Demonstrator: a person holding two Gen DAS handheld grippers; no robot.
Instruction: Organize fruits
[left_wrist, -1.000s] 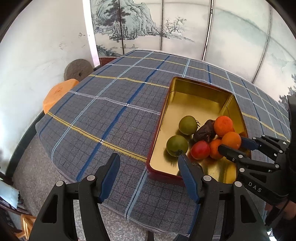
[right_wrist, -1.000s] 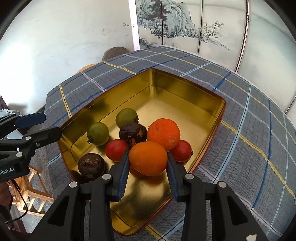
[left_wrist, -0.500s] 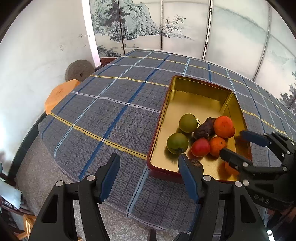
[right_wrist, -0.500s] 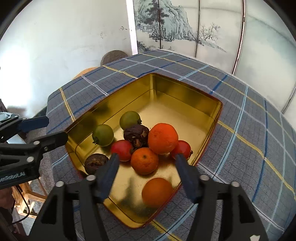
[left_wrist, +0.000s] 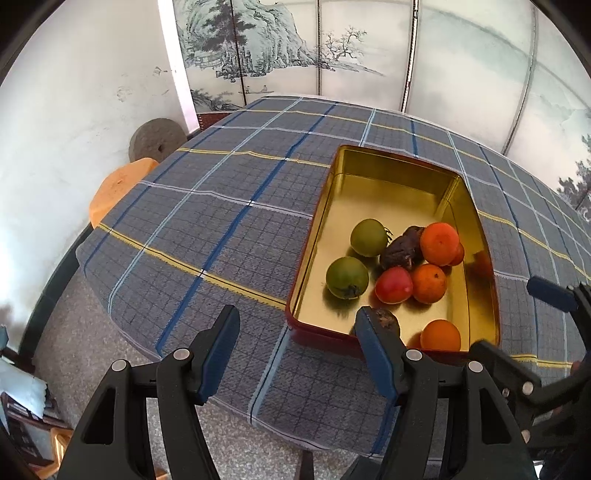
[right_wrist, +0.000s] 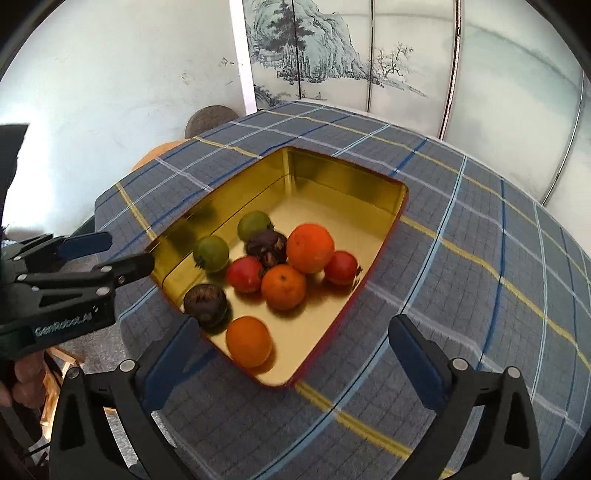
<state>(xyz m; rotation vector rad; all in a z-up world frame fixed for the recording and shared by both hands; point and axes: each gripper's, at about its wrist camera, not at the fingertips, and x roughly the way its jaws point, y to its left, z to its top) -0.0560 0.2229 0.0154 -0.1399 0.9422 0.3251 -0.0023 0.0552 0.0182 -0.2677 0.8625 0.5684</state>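
Observation:
A gold tin (left_wrist: 391, 173) (right_wrist: 332, 177) with a red outside sits on the plaid tablecloth and holds several fruits: oranges, red and green ones, two dark ones. One orange (right_wrist: 248, 341) (left_wrist: 440, 335) lies alone near the tin's near end. My right gripper (right_wrist: 295, 343) is open and empty, held back above that end; it also shows in the left wrist view (left_wrist: 517, 321). My left gripper (left_wrist: 297, 332) is open and empty above the table's edge, left of the tin, and appears in the right wrist view (right_wrist: 110, 251).
The plaid-covered table (left_wrist: 221, 206) ends just below my left gripper. An orange stool (left_wrist: 118, 184) and a round grey stone (left_wrist: 157, 138) stand beyond its left edge by the white wall. A painted folding screen (left_wrist: 332, 48) stands behind the table.
My right gripper has opened and let go of the orange, which now lies in the tin's near end. The gripper has pulled back and up. The left gripper has drawn back slightly.

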